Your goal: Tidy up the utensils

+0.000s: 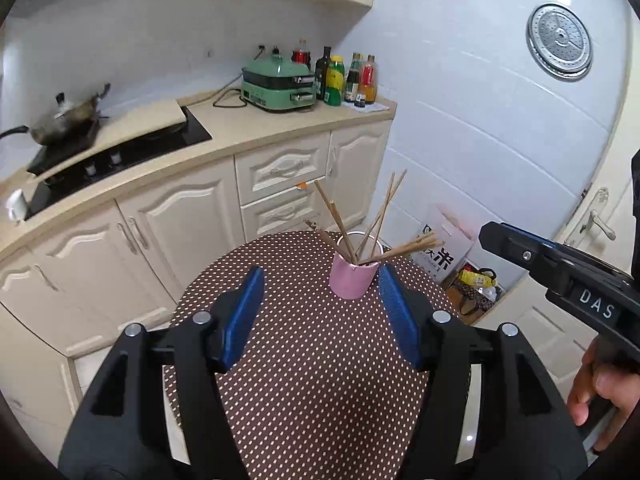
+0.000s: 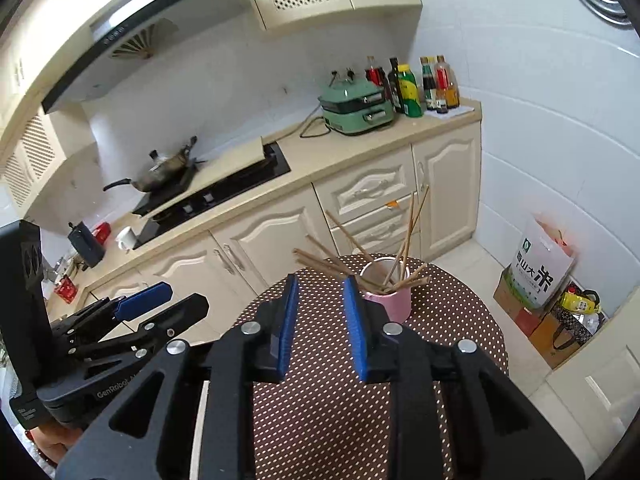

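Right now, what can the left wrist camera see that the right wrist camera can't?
Only the left wrist view shows the whole round steamer plate on the wall and a door handle. Only the right wrist view shows the range hood and a white mug on the counter. Both show the pink cup of chopsticks on the dotted table, plus the wok.
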`<state>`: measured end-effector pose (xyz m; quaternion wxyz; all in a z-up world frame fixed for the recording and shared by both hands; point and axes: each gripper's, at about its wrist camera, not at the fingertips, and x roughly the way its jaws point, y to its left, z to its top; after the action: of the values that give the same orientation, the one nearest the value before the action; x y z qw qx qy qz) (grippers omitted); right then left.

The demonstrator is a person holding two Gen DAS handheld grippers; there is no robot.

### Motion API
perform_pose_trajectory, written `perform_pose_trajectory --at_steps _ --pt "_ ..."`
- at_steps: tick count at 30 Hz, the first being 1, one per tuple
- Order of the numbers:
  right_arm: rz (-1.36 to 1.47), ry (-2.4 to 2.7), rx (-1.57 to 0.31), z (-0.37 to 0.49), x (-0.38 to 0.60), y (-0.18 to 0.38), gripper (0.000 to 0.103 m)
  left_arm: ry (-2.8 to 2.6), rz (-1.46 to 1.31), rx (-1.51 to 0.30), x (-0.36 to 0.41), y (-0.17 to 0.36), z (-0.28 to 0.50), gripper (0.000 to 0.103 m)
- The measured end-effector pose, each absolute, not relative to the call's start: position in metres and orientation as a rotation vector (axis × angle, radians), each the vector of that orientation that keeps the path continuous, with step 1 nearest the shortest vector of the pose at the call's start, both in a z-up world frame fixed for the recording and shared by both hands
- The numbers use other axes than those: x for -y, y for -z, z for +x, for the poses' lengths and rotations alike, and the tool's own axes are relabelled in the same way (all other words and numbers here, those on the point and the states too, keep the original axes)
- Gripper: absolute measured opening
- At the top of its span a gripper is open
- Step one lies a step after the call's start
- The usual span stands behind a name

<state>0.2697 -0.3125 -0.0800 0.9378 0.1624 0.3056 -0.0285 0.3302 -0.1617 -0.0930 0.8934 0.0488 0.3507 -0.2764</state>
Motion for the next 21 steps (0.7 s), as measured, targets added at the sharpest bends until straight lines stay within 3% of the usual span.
perform_pose_trajectory --at_steps 4,21 --pt "0.328 0.059 -0.597 0.244 0.3 0.071 0.026 0.541 0.108 -0.672 0.146 0.077 0.303 0.063" --pt "0.234 -0.02 -0.509 0.174 0.286 0.04 0.061 0.344 0.127 -0.53 0.128 0.041 0.207 0.085"
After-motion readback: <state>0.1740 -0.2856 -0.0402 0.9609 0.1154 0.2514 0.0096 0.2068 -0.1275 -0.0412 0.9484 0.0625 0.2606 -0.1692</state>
